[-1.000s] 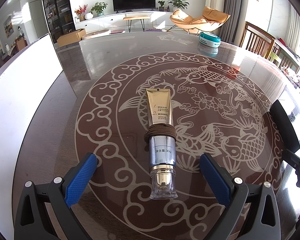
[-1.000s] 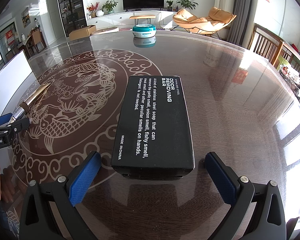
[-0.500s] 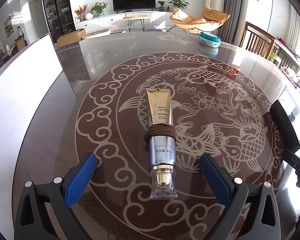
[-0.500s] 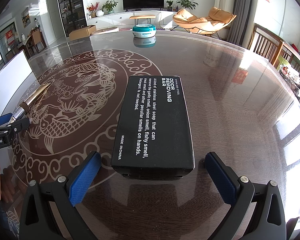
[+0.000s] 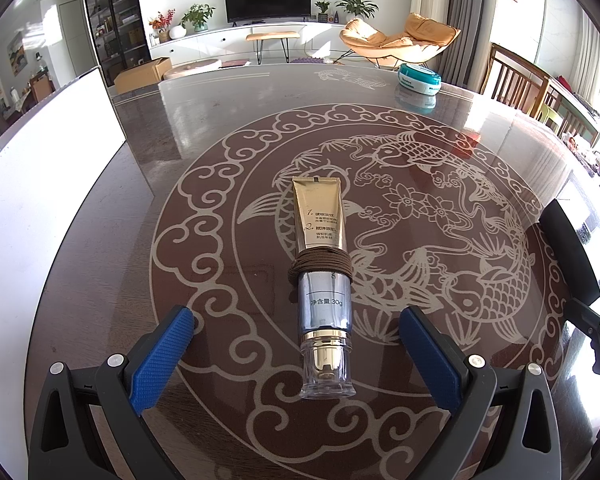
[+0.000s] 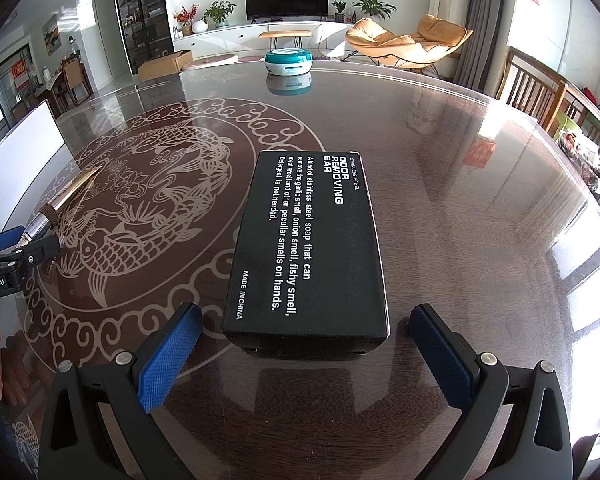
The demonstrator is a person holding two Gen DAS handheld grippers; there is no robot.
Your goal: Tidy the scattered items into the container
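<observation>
Nothing is stowed yet; my left hand-held gripper [image 5: 296,354] gapes around the tube [image 5: 322,264]; my right hand-held gripper [image 6: 306,344] gapes before the black box [image 6: 310,248]; both lie on the bench [image 6: 460,200].

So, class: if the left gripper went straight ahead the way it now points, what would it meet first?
The left gripper, open, would first meet the cosmetic tube lying between its fingers, clear cap end nearest. How close the cap is remains hard to judge.
</observation>
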